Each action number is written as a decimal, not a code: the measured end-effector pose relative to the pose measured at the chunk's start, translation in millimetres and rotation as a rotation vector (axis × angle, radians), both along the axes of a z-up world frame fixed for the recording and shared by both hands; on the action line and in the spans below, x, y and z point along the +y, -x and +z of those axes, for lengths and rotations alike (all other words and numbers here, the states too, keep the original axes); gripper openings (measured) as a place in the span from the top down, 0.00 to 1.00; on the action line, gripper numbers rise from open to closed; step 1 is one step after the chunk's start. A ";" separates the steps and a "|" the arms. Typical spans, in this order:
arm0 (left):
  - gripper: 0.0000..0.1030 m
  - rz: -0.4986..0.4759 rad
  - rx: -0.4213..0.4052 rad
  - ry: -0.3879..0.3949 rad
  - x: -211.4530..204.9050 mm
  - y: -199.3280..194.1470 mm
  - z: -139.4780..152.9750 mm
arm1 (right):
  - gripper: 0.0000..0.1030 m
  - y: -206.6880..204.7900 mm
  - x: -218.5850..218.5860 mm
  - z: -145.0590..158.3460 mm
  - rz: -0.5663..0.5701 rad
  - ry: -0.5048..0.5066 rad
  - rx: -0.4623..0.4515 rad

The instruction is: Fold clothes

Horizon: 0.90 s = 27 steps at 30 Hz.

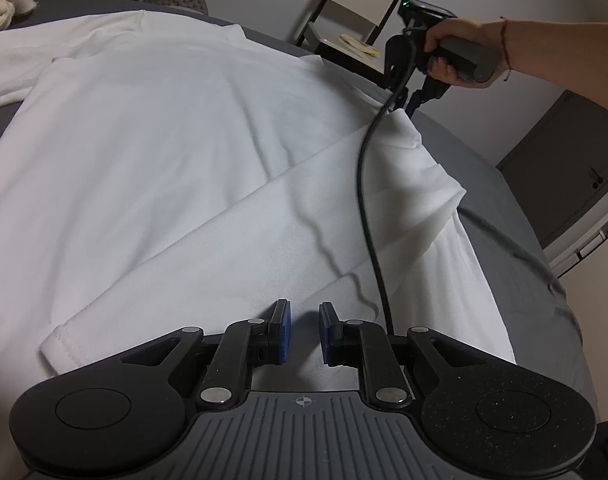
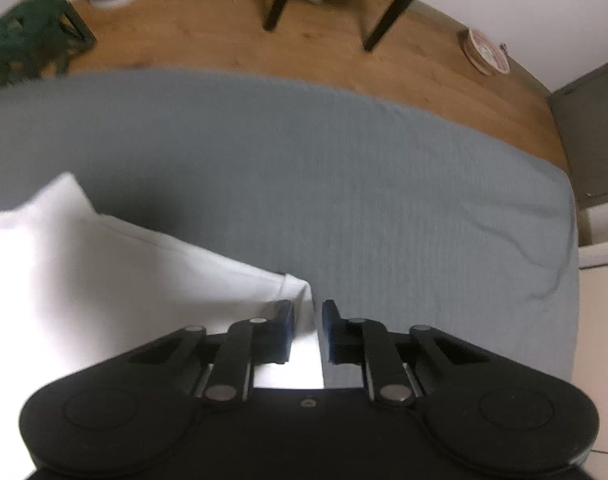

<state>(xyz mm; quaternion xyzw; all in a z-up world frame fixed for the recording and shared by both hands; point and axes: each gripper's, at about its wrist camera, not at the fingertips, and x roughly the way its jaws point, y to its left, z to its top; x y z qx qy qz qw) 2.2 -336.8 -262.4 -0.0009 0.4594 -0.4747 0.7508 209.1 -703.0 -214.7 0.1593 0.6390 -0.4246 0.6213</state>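
A white long-sleeved garment (image 1: 164, 140) lies spread on a grey bed (image 1: 515, 240). One sleeve (image 1: 264, 240) is folded diagonally across the body, its cuff (image 1: 64, 350) near my left gripper. My left gripper (image 1: 304, 332) hovers just above the cloth with a gap between its blue pads, empty. My right gripper (image 1: 403, 106), held by a hand, touches a raised fold at the garment's far right edge. In the right wrist view the right gripper (image 2: 307, 332) has a narrow gap between its pads with the white garment's edge (image 2: 300, 292) lying in it; the grip is unclear.
A black cable (image 1: 367, 208) trails across the garment from the right gripper. A cream cloth (image 1: 0, 4) lies at the bed's far left corner. Beyond the bed are wooden floor (image 2: 224, 40), a black-legged table (image 2: 367, 0), a green stool (image 2: 28, 40) and a basket (image 2: 485, 52).
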 end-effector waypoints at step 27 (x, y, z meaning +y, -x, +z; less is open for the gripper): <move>0.84 0.037 0.009 0.009 1.9 0.9 1.0 | 0.50 124.2 30.9 62.3 0.094 0.072 -0.389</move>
